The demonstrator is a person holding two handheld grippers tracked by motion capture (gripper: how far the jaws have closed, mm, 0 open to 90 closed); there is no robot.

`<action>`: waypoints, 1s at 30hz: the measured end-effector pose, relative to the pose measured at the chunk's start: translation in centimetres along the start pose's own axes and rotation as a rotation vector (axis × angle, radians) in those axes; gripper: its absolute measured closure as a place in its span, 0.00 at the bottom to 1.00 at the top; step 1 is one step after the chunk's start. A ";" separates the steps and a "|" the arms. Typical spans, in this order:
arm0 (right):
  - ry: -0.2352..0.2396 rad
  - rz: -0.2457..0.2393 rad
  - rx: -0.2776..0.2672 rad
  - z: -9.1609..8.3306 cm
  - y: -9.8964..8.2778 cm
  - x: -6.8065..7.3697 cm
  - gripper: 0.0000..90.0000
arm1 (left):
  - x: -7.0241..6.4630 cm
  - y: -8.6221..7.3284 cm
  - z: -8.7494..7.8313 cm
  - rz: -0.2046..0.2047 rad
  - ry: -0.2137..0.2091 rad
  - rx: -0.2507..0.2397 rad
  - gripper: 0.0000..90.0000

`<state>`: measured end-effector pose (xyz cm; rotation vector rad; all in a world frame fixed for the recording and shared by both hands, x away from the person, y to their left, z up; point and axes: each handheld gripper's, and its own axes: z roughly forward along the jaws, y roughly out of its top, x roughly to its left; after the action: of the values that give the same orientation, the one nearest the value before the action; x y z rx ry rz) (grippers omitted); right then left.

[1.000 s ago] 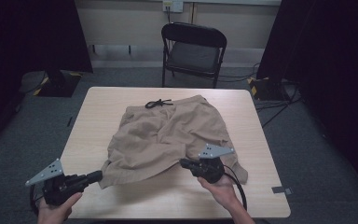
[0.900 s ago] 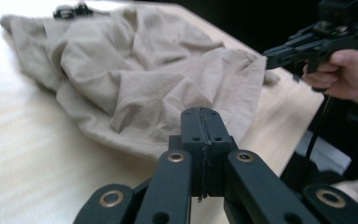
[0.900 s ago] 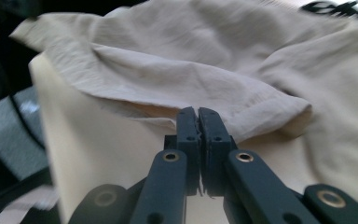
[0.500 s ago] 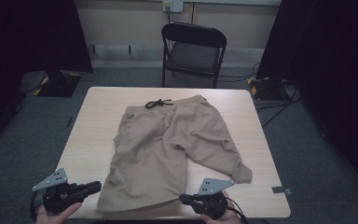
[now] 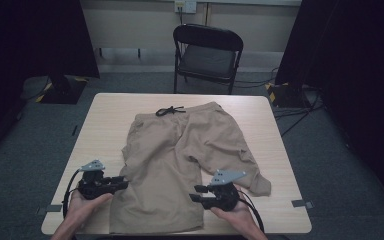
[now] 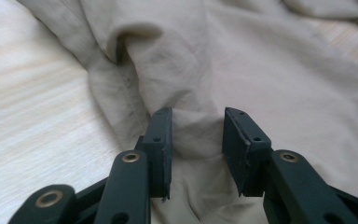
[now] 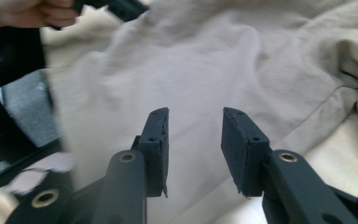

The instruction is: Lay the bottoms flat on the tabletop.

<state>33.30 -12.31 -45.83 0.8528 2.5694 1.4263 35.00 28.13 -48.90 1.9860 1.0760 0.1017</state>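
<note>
Tan shorts (image 5: 180, 155) are spread flat on the bench (image 5: 105, 107), waistband far. The left gripper (image 5: 121, 183) and right gripper (image 5: 195, 193) are held at the near leg's edges, jaws apart and empty. Smoothing seems done; a fold would call for fresh grips.

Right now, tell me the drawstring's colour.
Black drawstring on the tan shorts; clearest in the high view.

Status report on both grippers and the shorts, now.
Left gripper open at the beige cloth shorts' left edge. Right gripper open, over the near leg. Shorts spread on the light wooden table, nothing in the way.
</note>
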 end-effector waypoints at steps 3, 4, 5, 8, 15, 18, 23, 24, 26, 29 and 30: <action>-0.022 0.008 0.013 1.8 0.3 -1.1 0.68 | -0.3 -0.9 0.4 -0.005 -0.010 -0.004 0.73; -0.032 0.006 0.021 2.3 0.4 -1.3 0.67 | -0.4 -1.1 0.2 -0.008 -0.020 0.003 0.73; -0.029 0.007 0.029 2.7 0.5 -1.4 0.67 | -0.6 -1.4 0.0 -0.020 -0.023 -0.001 0.74; -0.048 -0.006 0.078 4.1 0.5 -1.7 0.65 | -0.8 -2.2 -0.5 -0.031 -0.042 -0.012 0.77; -0.084 -0.010 0.128 4.5 -0.4 -1.5 0.59 | -1.7 -3.1 -1.5 -0.010 -0.045 0.020 0.76; -0.081 -0.006 0.123 4.2 -1.1 -1.3 0.59 | -1.6 -3.1 -1.8 -0.019 -0.042 0.029 0.74; -0.069 -0.015 0.116 3.6 -1.8 -0.5 0.60 | -1.6 -2.4 -2.1 -0.029 -0.029 -0.018 0.60; -0.064 -0.023 0.119 3.4 -1.9 -0.4 0.60 | -1.8 -2.2 -2.2 -0.022 -0.021 -0.036 0.60; -0.054 -0.016 0.126 3.2 -2.1 -0.1 0.60 | -1.8 -1.7 -2.5 -0.020 -0.020 -0.071 0.60; -0.038 -0.008 0.136 2.8 -2.3 0.1 0.60 | -1.8 -0.7 -2.3 -0.036 -0.045 -0.105 0.59; -0.033 -0.012 0.143 2.7 -2.3 0.3 0.61 | -1.9 -0.3 -2.0 -0.029 -0.045 -0.107 0.59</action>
<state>32.93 -11.12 -49.15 0.8693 2.6725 1.2264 32.75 28.07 -47.30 1.8684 1.0486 0.0972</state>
